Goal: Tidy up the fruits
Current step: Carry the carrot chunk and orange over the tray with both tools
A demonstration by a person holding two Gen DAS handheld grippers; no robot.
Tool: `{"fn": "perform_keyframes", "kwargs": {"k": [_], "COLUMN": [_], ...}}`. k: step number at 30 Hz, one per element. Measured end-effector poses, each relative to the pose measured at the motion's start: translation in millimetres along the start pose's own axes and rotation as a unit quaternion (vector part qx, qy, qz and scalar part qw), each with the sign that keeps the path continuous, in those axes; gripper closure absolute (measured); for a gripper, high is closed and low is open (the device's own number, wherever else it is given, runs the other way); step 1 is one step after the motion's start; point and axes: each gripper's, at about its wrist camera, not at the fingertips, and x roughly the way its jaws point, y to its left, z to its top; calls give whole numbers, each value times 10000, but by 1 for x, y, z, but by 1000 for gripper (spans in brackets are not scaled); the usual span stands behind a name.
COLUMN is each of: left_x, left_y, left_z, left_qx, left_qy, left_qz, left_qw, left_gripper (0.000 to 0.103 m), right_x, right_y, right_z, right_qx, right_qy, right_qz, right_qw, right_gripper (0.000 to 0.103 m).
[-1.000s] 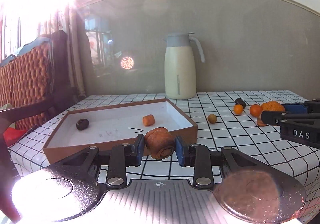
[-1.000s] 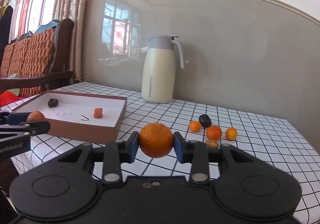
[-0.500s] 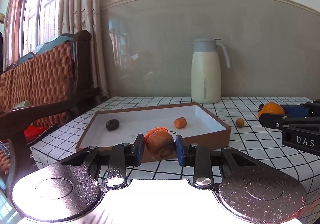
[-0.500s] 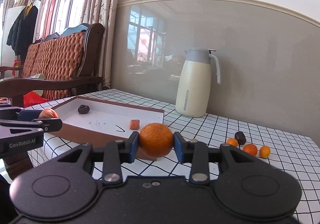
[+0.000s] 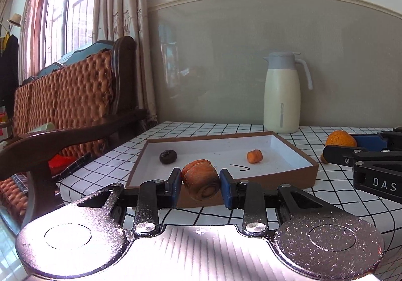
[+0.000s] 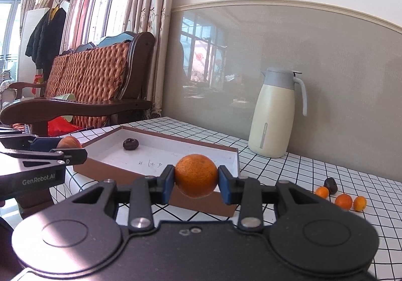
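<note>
My left gripper [image 5: 200, 184] is shut on a brown-orange ribbed fruit [image 5: 201, 182], held just before the near wall of a shallow brown box [image 5: 296, 175]. Inside the box lie a dark fruit [image 5: 168, 157] and a small orange piece [image 5: 254, 156]. My right gripper [image 6: 196, 181] is shut on a round orange [image 6: 196, 175], held in front of the box's near right corner [image 6: 201, 203]. The right gripper and its orange [image 5: 340, 139] show at the right of the left wrist view. The left gripper [image 6: 72, 149] shows at the left of the right wrist view.
A cream thermos jug [image 6: 275, 115] stands behind the box by the wall. Several small oranges [image 6: 343, 201] and a dark fruit [image 6: 330, 183] lie on the checked tablecloth [image 6: 326, 170] to the right. A wooden sofa [image 6: 95, 85] stands left of the table.
Both grippers have swung left with their fruits still held. The box now sits ahead of both, and the loose fruits have slid to the right of view.
</note>
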Motion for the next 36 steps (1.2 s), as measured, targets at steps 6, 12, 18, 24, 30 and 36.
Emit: {"fn": "perform_keyframes", "kwargs": {"k": [6, 12, 18, 24, 30, 36], "left_x": [7, 16, 31, 45, 64, 88], "left_y": [11, 22, 30, 34, 43, 47], "left_z": [0, 1, 2, 7, 20, 30], "left_qx": [-39, -105, -135, -117, -186, -175], "left_qy": [-3, -13, -24, -61, -138, -144], "left_qz": [96, 195, 229, 241, 354, 406], "left_qw": [9999, 9998, 9996, 9996, 9991, 9989], "left_gripper": [70, 70, 70, 70, 70, 70], "right_x": [8, 18, 28, 43, 57, 77], "right_y": [5, 10, 12, 13, 9, 4], "right_z": [2, 7, 10, 16, 25, 32], "right_qx": [-1, -25, -5, -37, -50, -50], "right_qy": [29, -12, 23, 4, -50, -14], "right_qz": [38, 57, 88, 117, 67, 13], "right_qw": [10000, 10000, 10000, 9999, 10000, 10000], "right_gripper": [75, 75, 75, 75, 75, 75]}}
